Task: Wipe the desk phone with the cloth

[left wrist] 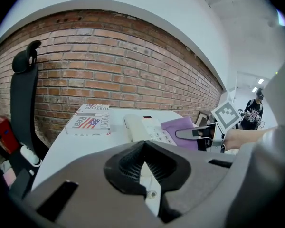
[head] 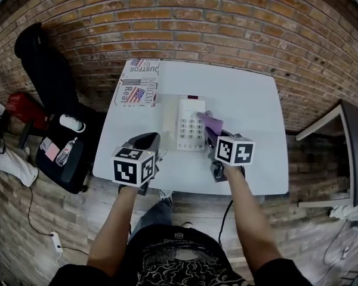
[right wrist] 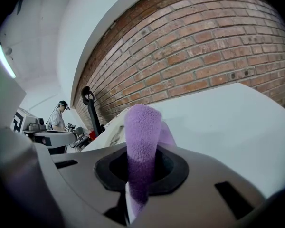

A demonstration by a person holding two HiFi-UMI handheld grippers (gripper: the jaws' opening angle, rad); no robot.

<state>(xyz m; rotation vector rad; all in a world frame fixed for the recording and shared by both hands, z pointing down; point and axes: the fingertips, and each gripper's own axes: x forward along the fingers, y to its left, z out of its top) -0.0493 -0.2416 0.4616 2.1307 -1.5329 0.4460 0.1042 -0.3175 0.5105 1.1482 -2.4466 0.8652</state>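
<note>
A white desk phone [head: 190, 125] lies in the middle of the white table [head: 250, 100]. My right gripper [head: 213, 137] is shut on a purple cloth [head: 211, 122], whose free end lies against the phone's right edge beside the keypad. In the right gripper view the cloth [right wrist: 142, 127] stands up from between the jaws of that gripper [right wrist: 142, 152], with the phone [right wrist: 115, 130] just behind it. My left gripper [head: 147, 142] hovers left of the phone, shut and empty. From the left gripper [left wrist: 143, 147] I see the phone [left wrist: 143, 126], the cloth [left wrist: 183, 126] and the right gripper [left wrist: 195, 133].
A cardboard box [head: 138, 82] with flag print sits at the table's far left corner. A black office chair [head: 45, 70] and a dark bag [head: 62, 154] stand left of the table. A brick wall runs behind. Another desk [head: 352, 148] is at the right.
</note>
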